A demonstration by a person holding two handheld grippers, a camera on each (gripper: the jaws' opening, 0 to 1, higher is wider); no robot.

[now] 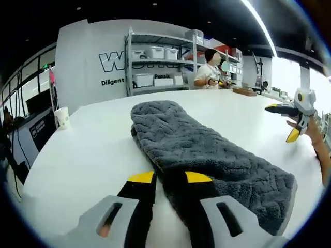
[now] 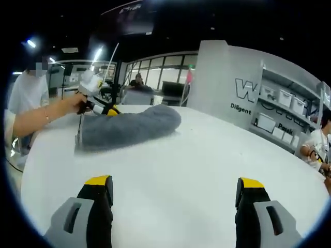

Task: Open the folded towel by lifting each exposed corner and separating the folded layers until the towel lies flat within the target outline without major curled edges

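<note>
We have the grey towel (image 1: 207, 150) lying folded in a long thick bundle on the white tabletop (image 1: 88, 150), no layer opened yet; no target outline is visible to us. In the left gripper view our left tongs (image 1: 169, 178) sit at the towel's near edge, jaws a narrow gap apart with the fabric rim just at or between the yellow tips; whether they have pinched cloth we cannot tell. Our right tongs (image 2: 176, 183) hover spread wide over bare tabletop, well apart from the towel (image 2: 129, 126), holding nothing. In the right gripper view the left tongs (image 2: 106, 109) appear at the towel's far end. To do this step well, we judge we should catch only the topmost layer at the corner, lift it up and away, and bring the right tongs in to pin the lower layers so the plush pile does not drag along. A paper cup (image 1: 62, 117) stands well clear.
</note>
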